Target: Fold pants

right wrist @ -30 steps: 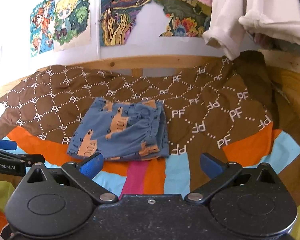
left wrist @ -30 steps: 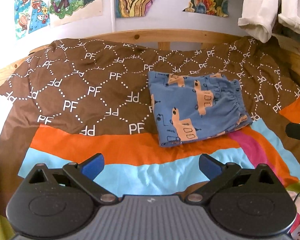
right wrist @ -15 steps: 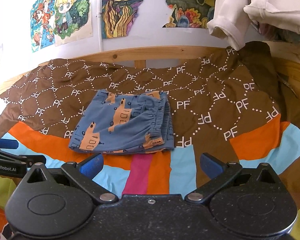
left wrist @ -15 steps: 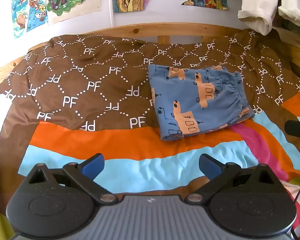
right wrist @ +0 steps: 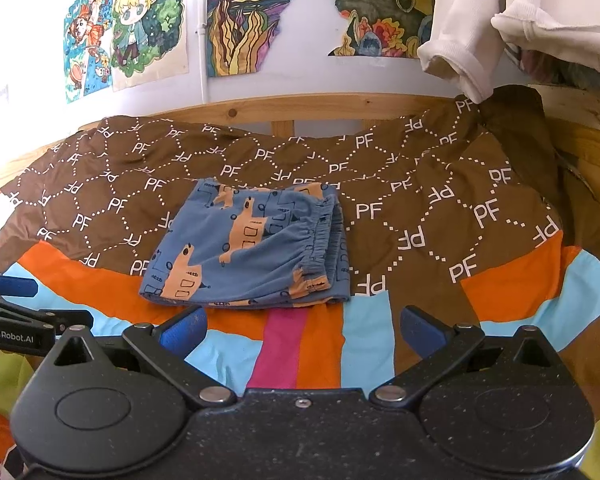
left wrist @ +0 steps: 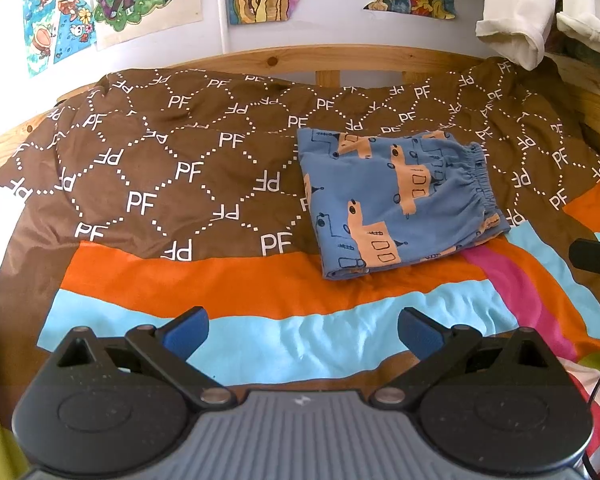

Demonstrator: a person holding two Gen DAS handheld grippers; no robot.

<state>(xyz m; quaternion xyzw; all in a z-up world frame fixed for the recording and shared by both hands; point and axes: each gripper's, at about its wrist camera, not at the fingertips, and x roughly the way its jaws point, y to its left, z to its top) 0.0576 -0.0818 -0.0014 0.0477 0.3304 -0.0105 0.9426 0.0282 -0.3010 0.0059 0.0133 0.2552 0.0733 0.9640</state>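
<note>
Pants (left wrist: 400, 200) (right wrist: 252, 244): blue with orange vehicle print, folded into a compact flat rectangle, gathered elastic waistband along the right edge, lying on the brown patterned part of the bedspread, near edge reaching the orange stripe.

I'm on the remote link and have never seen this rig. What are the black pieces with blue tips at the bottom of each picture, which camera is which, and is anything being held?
No robot arm here: a person holds a two-finger gripper in each hand, each with a fisheye camera looking forward along its fingers. The black pieces are the gripper bodies and the blue tips are the finger pads.

One picture looks out from the left gripper, the other from the right gripper. Each also catches the other gripper at its edge.

Both grippers are open and hold nothing; they sit short of the cloth.

Ahead is a bed with a brown, orange and light blue blanket. On it lie the blue pants with orange vehicle prints, folded into a compact rectangle, the elastic waistband on the right. Drawings hang on the wall behind.
</note>
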